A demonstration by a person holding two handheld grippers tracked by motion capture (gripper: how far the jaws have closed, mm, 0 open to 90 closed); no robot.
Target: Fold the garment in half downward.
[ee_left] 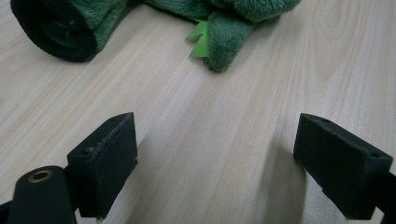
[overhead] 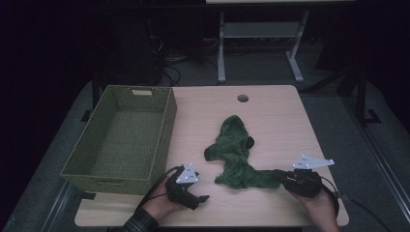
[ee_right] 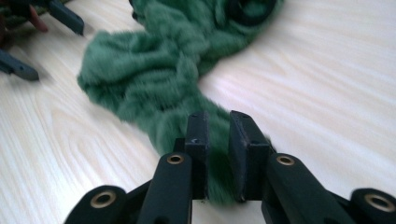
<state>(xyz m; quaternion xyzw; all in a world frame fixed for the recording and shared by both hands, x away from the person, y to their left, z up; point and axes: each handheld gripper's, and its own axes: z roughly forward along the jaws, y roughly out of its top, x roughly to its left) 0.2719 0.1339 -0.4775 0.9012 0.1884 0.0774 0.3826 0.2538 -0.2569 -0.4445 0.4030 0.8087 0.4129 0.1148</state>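
Garment (overhead: 238, 157) in green fleece is laid along the surface's near-centre, long axis toward the far edge, its near-right tail pinched by the right tongs (ee_right: 218, 140), while the left tongs (ee_left: 217, 163) are held spread, nothing between, just left of it.

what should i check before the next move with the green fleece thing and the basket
1. Right tool has hold of the green fleece garment: ok, a tail of fabric sits between its nearly closed jaws, though they may be loosening.
2. Left tool free: ok, jaws wide apart over bare table, nothing between them.
3. Left tool near the garment: ok, the black-lined cuff lies just ahead of it, not touching.
4. Garment spread flat: not ok, it lies bunched and twisted.
5. Woven basket ready to receive: ok, nothing inside, at the table's left.
6. Grip firm enough to lift: cannot tell.
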